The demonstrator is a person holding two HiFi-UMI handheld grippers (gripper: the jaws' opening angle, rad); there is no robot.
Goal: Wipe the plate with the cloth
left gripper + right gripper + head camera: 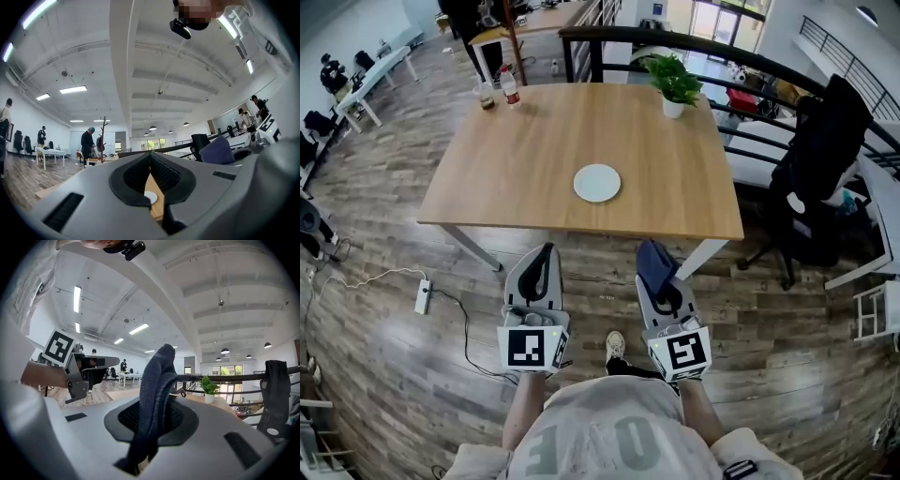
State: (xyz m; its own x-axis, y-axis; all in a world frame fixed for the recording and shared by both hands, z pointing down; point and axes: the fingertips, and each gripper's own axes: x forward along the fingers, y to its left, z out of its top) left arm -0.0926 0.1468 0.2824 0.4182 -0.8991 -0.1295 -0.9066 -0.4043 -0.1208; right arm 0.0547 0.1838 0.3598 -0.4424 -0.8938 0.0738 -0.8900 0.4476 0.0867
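Plate [597,183] sits bare and white near the middle of the table [506,187], a little toward the near edge, with nothing touching it. From where things stand, I'd say the wiping has not begun. The dark blue cloth [654,262] is already in hand: the right gripper [664,286] has its jaws pinched on it, with a fold sticking up past the tips. The left gripper [547,255] is closed with nothing in it. Both are held low in front of the person, short of the table edge and well apart from the plate. What's left is all of the real work: bringing the cloth over the plate and rubbing it, perhaps with the empty gripper steadying the rim.

The table is pale wood, mostly clear. A small potted plant [673,82] stands at the far right corner, and a bottle [509,86] and a cup [486,94] at the far left. The floor [384,234] is dark planks, with a power strip [422,296] and its cable lying to the left. A black railing [675,42] runs behind the table, and an office chair [820,169] draped in black stands off to the right.
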